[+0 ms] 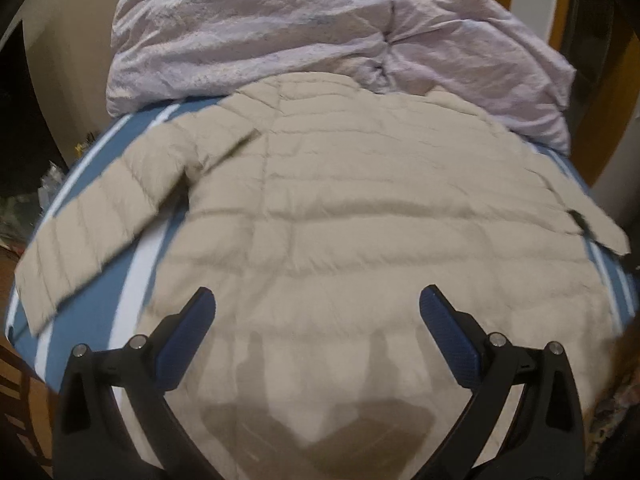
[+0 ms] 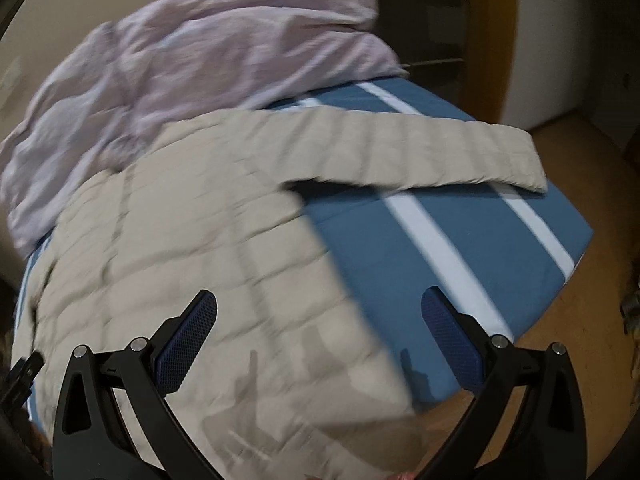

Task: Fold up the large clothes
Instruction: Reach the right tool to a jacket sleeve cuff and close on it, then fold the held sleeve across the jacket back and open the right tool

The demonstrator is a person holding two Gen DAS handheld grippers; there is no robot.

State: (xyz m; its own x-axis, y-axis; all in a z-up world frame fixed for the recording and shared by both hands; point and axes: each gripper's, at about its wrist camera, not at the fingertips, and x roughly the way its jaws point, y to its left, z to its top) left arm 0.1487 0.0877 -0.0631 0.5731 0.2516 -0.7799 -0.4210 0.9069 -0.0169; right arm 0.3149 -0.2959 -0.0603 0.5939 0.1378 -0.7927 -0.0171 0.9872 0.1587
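A beige quilted puffer jacket [image 1: 360, 208] lies spread flat on a blue bed with white stripes [image 1: 92, 320]. Its left sleeve [image 1: 100, 220] stretches out toward the bed's left edge. In the right wrist view the jacket body [image 2: 180, 260] fills the left and its right sleeve [image 2: 400, 148] lies straight out to the right across the bed [image 2: 460, 240]. My left gripper [image 1: 316, 304] is open and empty above the jacket's lower hem. My right gripper [image 2: 320, 308] is open and empty above the jacket's right lower edge.
A crumpled lilac duvet [image 1: 300, 28] is heaped at the far end of the bed, touching the jacket's collar end; it also shows in the right wrist view [image 2: 180, 72]. Wooden floor [image 2: 580, 340] lies to the right of the bed. A dark headboard with orange frame [image 2: 460, 20] stands behind.
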